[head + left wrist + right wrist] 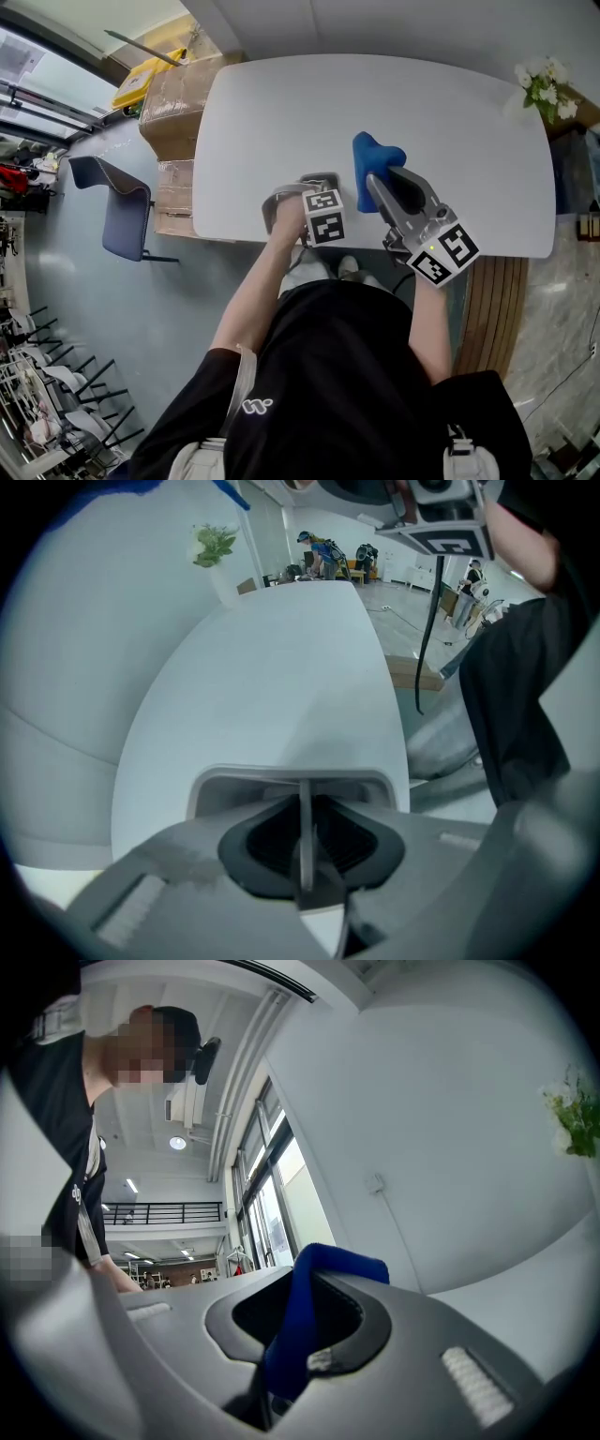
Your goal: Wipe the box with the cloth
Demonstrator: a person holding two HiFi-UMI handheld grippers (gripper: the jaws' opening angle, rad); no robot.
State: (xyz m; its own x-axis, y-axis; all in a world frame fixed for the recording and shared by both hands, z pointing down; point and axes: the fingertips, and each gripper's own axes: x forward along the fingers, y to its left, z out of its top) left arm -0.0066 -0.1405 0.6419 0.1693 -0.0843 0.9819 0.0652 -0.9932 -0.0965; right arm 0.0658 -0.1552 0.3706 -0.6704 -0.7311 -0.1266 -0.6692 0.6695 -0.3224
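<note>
Blue cloth clamped in right tongs | left tongs clamp wall of box

Box on table, at its near edge, left gripper down on its wall. Cloth just right, in right gripper. Flowers far right corner. Cartons left of table; chair beyond them

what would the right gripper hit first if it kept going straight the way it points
Nothing near: right gripper, shut on the cloth, aims level above the table; probably the white wall beyond.
</note>
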